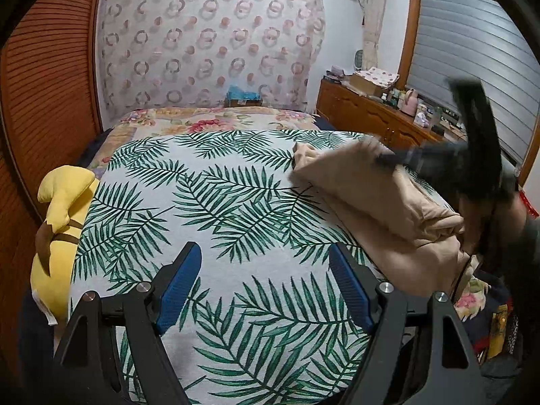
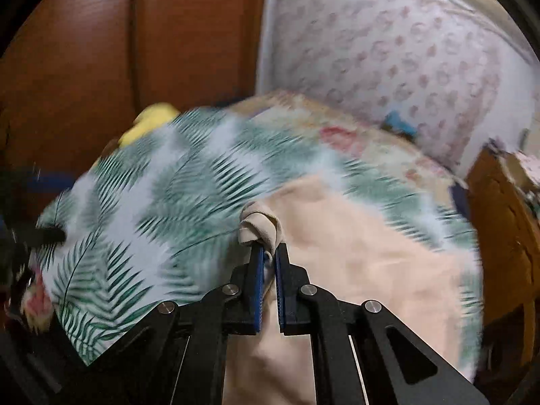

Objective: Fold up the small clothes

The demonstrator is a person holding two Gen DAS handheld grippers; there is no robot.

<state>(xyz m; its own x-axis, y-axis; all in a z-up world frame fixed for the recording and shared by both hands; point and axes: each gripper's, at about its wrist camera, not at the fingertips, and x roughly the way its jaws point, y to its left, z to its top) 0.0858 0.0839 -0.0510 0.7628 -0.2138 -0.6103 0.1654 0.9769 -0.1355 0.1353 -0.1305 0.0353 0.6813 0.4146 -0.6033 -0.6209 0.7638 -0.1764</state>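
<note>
Bedroom, bed under a white sheet printed with green palm fronds (image 1: 216,202), flowered quilt (image 1: 202,123) beyond it, headboard draped in circle-patterned pink cloth (image 1: 209,44). At far left, slatted brown wooden wardrobe doors (image 1: 50,77); yellow plush toy with brown strap (image 1: 60,216) wedged between doors and left bed edge, little spare room there. Left claw (image 1: 266,287) low over the near sheet, blue pads spread wide, nothing between them. Middle of the sheet bare and flat out to the quilt. Toward the right, beige soft fabric garment (image 1: 378,195) partly folded on the sheet, reaching the right bed edge. Right claw (image 2: 269,253) pressed together, pinching a bunched corner of that garment, lifted off the rest; blurred in both views. Past the right edge, a cluttered brown wooden dresser (image 1: 371,114) under grey window blinds (image 1: 465,67), near the bed.
</note>
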